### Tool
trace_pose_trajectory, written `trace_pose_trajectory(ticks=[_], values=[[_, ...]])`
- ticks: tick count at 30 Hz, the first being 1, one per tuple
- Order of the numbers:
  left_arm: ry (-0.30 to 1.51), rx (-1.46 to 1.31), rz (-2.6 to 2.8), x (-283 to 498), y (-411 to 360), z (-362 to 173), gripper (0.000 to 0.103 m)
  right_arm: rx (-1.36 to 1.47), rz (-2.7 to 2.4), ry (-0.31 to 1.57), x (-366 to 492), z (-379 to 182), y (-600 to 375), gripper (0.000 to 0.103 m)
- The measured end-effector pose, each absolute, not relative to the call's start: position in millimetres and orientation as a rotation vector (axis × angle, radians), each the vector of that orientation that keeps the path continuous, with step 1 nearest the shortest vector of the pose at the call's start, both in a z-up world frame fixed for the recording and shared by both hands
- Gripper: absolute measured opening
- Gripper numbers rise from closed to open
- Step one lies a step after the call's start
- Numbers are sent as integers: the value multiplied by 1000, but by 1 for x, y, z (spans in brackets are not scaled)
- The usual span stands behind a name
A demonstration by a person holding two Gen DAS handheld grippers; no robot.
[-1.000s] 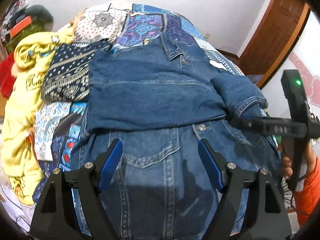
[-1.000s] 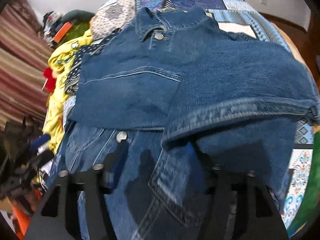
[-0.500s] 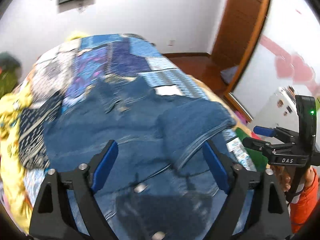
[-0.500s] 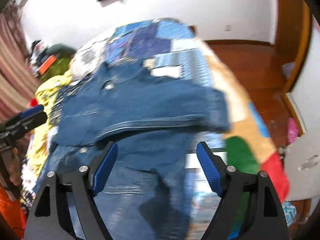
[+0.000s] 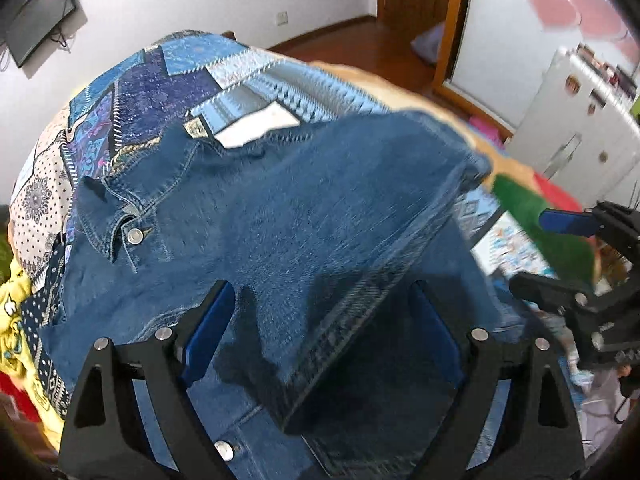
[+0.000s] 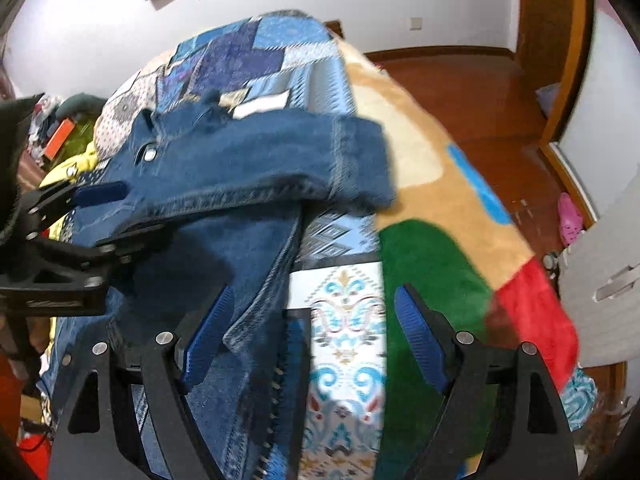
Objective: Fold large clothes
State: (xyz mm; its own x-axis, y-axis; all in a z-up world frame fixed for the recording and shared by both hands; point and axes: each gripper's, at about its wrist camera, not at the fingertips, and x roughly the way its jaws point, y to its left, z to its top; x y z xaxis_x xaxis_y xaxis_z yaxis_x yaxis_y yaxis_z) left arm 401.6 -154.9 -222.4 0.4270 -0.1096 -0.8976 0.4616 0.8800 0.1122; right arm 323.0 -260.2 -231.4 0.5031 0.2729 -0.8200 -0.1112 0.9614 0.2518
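**Currently: denim jacket on the bed, both grippers released**

Here we record the position of each component as seen from the two wrist cameras.

1. Denim jacket [image 5: 288,216]. We see it lying on the patchwork quilt [image 5: 168,80] that covers the bed. Its collar [image 5: 120,204] points toward the far wall, with a metal snap button [image 5: 135,234] just below it. A sleeve [image 6: 280,160] is folded across the body of the garment; its cuff end reaches the jacket's right edge and overhangs a patterned panel of the bedding [image 6: 344,320].

2. Left gripper [image 5: 324,332]. We hold it above the lower part of the jacket. Its blue finger pads [image 5: 208,328] stand wide apart and nothing is clamped between them. The folded sleeve edge runs diagonally through the gap; we cannot tell whether the pads touch the cloth.

3. Right gripper [image 6: 312,340]. We hold it at the jacket's right edge, over the border between the denim and the patterned bedding. Its jaws are spread and grasp nothing. In the left wrist view the same tool appears at the right margin [image 5: 576,264], apart from the garment.

4. Surroundings. A yellow garment [image 5: 16,320] lies beside the jacket on its left. A green, tan and red blanket [image 6: 432,264] covers the right part of the bed. A wooden floor [image 6: 480,92] and a dark wall-mounted screen [image 5: 40,20] are visible beyond it.
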Motion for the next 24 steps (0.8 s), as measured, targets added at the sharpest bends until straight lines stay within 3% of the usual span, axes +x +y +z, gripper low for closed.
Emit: trace_pose_trajectory(ticks=[5, 7, 9, 11, 15, 24], values=[[1071, 371, -374, 407, -148, -236, 64, 183, 265, 1048, 328, -248, -247, 80], [1049, 347, -380, 408, -144, -231, 49, 152, 253, 1060, 330, -256, -241, 81], [1038, 309, -373, 411, -139, -222, 24, 119, 242, 1045, 329, -260, -237, 85], [1013, 254, -363, 414, -132, -209, 16, 95, 234, 1035, 328, -260, -233, 88], [932, 128, -336, 414, -110, -175, 11, 69, 232, 1029, 326, -262, -233, 88], [801, -24, -166, 377, -26, -139, 11, 35, 228, 1033, 327, -260, -229, 88]])
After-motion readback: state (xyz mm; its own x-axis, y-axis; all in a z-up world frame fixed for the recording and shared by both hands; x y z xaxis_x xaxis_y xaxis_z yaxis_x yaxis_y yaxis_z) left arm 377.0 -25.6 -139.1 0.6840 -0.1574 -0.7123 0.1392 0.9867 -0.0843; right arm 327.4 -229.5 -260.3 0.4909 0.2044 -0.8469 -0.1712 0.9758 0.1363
